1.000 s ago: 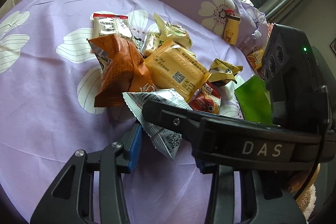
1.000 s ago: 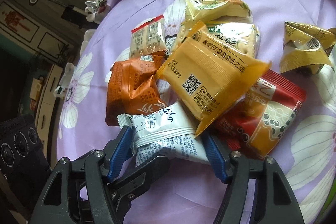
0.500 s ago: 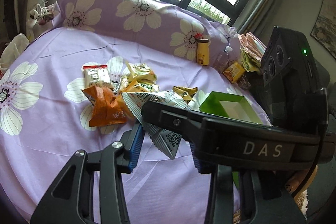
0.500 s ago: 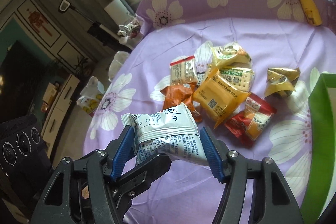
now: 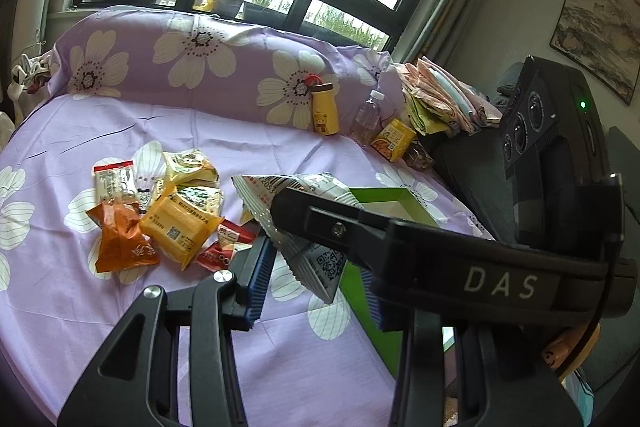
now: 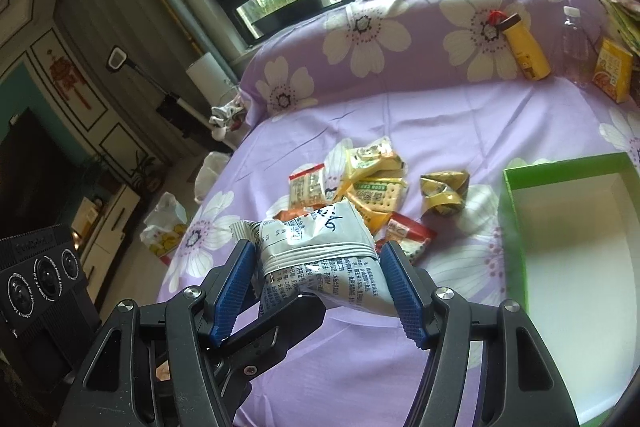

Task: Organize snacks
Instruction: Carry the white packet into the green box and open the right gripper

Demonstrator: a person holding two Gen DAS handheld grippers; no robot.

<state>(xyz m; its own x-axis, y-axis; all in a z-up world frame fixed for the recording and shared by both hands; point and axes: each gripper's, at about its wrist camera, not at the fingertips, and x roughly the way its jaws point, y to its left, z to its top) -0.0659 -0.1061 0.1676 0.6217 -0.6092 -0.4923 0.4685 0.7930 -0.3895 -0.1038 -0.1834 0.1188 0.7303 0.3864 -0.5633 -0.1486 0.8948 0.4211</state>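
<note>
The white-and-grey crinkled foil snack packet (image 6: 320,259) hangs in the air above the bed, caught from two sides at once. The right gripper (image 6: 318,285) pinches it across its width, blue ribbed pads pressed against both side edges, so the puffy packet is kept from slipping or twisting. The left gripper (image 5: 316,279) appears to be pinching the same packet (image 5: 308,227) by its lower serrated end; one blue pad (image 5: 260,277) shows plainly, while the other is largely hidden behind the right gripper's black arm that crosses the view, so the far contact is not fully visible. A two-point hold suits a light, slippery bag, which one pinch could let swing.

Just to the right of the lifted packet lies the open green cardboard box with a white inside (image 6: 516,219), empty as far as can be seen, so it is probably where the snacks are meant to go; the packet is not yet over it.

Further out, the rest of the snacks lie in a loose heap on the purple flowered bedsheet (image 6: 440,115): an orange crumpled packet (image 5: 120,239), a yellow square packet (image 5: 176,231), a red packet (image 6: 408,233), a gold crumpled wrapper (image 6: 444,193) and a pale packet with a red top edge (image 5: 114,183). Against the matching pillow lean a yellow bottle with a bear on it (image 5: 325,109), a clear plastic bottle (image 5: 366,119) and an orange carton (image 5: 394,139).
</note>
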